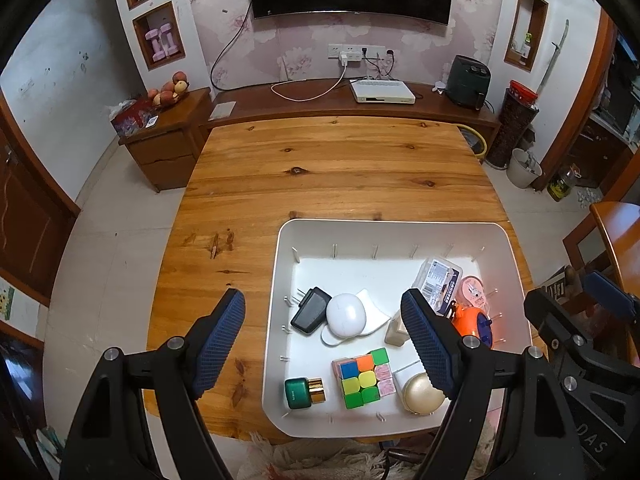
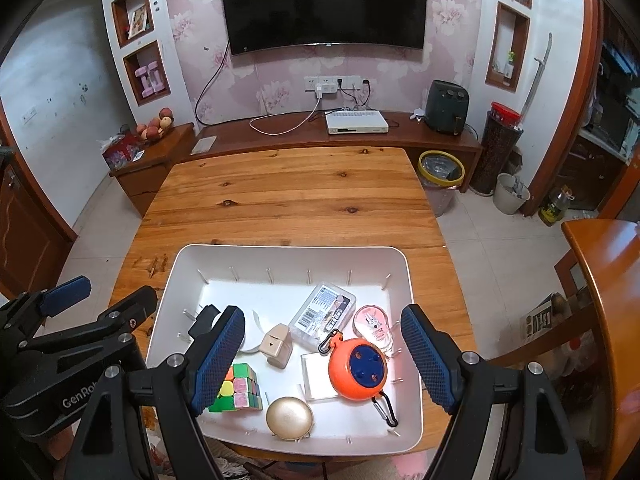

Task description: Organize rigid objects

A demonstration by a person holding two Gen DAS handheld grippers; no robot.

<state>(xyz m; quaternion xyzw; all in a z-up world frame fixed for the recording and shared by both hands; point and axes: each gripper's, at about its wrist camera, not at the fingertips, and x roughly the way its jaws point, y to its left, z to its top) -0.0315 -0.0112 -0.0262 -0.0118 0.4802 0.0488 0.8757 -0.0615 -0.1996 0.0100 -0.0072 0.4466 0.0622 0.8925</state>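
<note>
Small rigid objects in white bin

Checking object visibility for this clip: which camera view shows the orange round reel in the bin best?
The right wrist view: the orange reel lies fully exposed there, blue face and clips visible. In the left wrist view the orange reel is half hidden behind the left gripper finger.

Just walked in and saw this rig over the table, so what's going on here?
A person holds two handheld claws above a white bin of small rigid items on a wooden table. Both the left claw and the right claw hover open, holding nothing. In the bin lie a puzzle cube, an orange reel, a gold dome, a green bottle and others, all untouched.
</note>
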